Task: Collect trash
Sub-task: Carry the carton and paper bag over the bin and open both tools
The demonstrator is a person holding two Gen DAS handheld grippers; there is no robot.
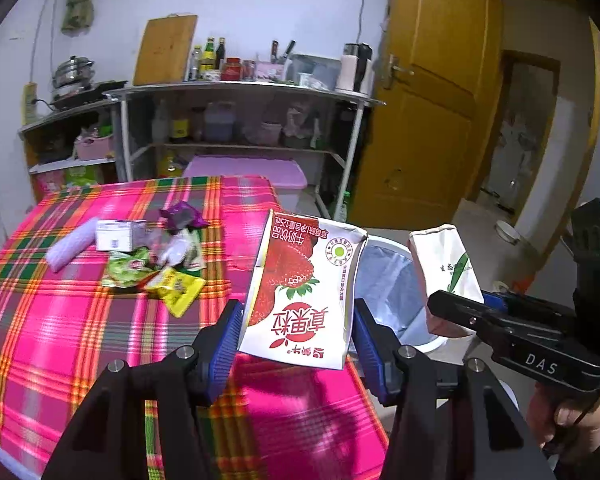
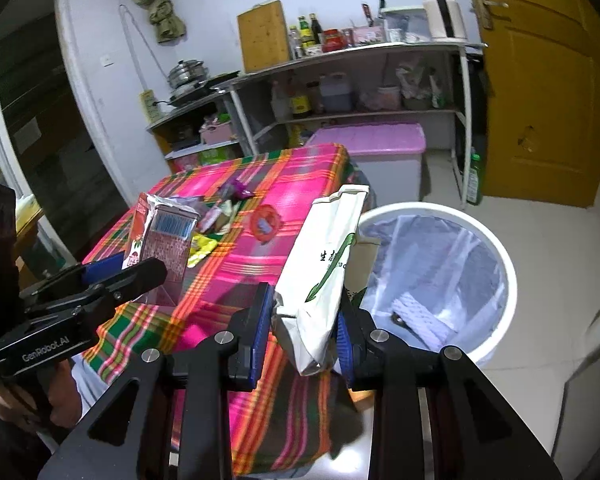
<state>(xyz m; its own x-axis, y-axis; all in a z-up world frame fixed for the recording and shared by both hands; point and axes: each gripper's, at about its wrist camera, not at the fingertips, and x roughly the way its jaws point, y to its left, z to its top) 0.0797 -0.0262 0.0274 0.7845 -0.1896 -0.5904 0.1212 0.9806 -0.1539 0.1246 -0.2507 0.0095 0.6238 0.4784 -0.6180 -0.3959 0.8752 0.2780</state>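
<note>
My left gripper (image 1: 296, 332) is shut on a red-and-white strawberry milk carton (image 1: 304, 288), held above the table's right edge, beside the white trash bin (image 1: 392, 280). The carton also shows in the right wrist view (image 2: 160, 252). My right gripper (image 2: 302, 332) is shut on a crumpled white carton with green print (image 2: 324, 268), held at the bin's left rim; the bin (image 2: 496, 248) has a clear liner and some white trash inside. The white carton also shows in the left wrist view (image 1: 448, 276). Several wrappers (image 1: 168, 276) lie on the plaid tablecloth (image 1: 80, 340).
A small white box (image 1: 116, 234) and a pale roll (image 1: 70, 248) lie among the wrappers. A red round lid (image 2: 265, 222) lies on the cloth. A purple-lidded storage box (image 2: 380, 148), metal shelves (image 2: 352, 80) and a yellow door (image 2: 540, 92) stand behind.
</note>
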